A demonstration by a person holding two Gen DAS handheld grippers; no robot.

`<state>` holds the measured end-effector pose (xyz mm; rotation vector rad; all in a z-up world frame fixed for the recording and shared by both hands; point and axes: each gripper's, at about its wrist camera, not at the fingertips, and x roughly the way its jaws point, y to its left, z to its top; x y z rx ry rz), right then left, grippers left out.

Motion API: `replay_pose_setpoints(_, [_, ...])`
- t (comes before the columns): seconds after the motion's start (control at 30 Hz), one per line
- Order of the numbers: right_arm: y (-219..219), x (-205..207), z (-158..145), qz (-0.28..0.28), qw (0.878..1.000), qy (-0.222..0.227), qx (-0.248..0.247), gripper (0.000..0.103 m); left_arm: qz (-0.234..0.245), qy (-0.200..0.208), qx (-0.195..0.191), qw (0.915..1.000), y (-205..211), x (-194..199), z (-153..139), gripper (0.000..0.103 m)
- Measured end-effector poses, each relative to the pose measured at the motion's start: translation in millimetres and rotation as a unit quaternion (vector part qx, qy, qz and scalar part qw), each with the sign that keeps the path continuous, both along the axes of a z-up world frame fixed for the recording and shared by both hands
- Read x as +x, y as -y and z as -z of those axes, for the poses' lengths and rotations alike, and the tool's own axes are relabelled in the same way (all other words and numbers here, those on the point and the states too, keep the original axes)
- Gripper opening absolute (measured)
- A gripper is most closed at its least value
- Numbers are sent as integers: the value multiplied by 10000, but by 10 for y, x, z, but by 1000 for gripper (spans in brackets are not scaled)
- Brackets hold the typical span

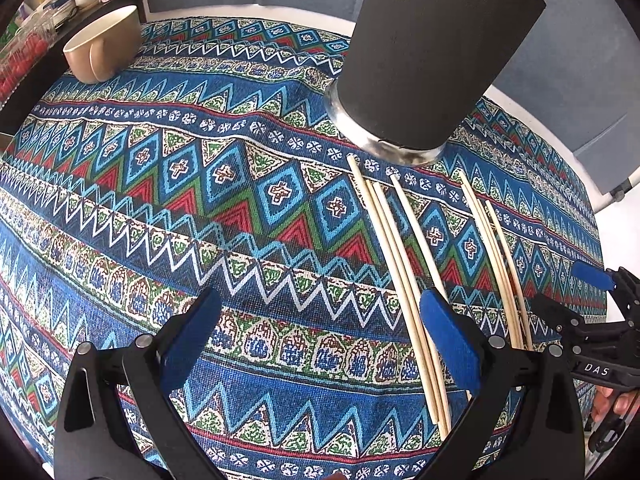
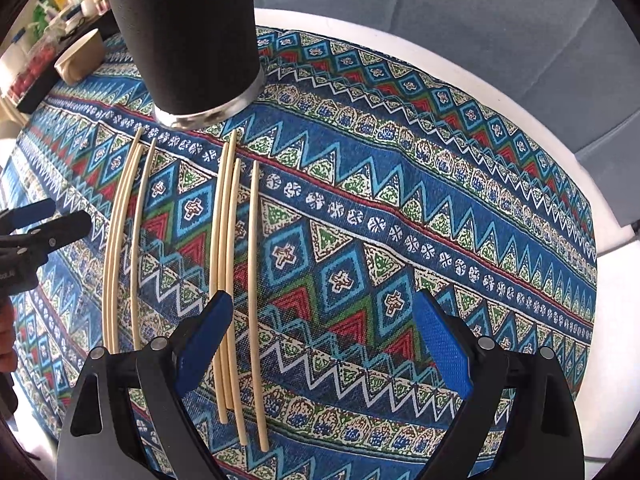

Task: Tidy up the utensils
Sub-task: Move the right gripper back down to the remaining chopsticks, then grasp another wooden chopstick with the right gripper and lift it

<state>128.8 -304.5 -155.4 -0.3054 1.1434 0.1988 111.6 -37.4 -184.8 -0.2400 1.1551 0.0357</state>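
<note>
Pale wooden chopsticks lie in two bundles on the patterned cloth. In the left wrist view, one bundle (image 1: 394, 256) runs down beside the right pad of my left gripper (image 1: 320, 308), which is open and holds nothing. The other bundle (image 1: 498, 256) lies further right, near my right gripper (image 1: 572, 292). A tall black cylindrical holder (image 1: 432, 52) with a metal base stands just beyond the chopstick tips. In the right wrist view, my right gripper (image 2: 324, 304) is open and holds nothing. Several chopsticks (image 2: 232, 264) lie by its left pad, three more chopsticks (image 2: 120, 240) lie left, and the holder (image 2: 188, 32) stands behind.
A beige cup (image 1: 104, 44) stands at the far left of the table, by a dark shelf with jars and boxes. The cloth (image 2: 360, 208) covers a round white table (image 2: 600, 280). Blue upholstered seats lie beyond its edge. My left gripper (image 2: 56, 216) shows at the left border.
</note>
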Motion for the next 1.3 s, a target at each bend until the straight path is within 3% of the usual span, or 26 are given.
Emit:
replay_pose_setpoints(0.33, [35,27,132,-198,9998,-14,-96,87,-269,-129,177,9994,84,35,75,97])
replay_pose_setpoints(0.5, [43,40,166,-289,9995,17,-145,87,-339,-276,575,9974,223,114,129,97])
replay_pose_setpoints(0.83, [180,198,205,-98,9999,54,-28,87,-583,-482,519,9958,249,353,161,98])
replay_pose_setpoints(0.97, [252,163,196,64,10000,31,-7,88,-554,-771,775,9925,354,519,209,99])
replay_pose_setpoints(1.07, [281,172,196,158,9999,28,-6,89,-794,-875,727,9903,345,578,219,99])
replay_pose_setpoints(1.3, [330,205,198,266,9996,-58,-79,87,-783,-869,737,9904,231,555,238,99])
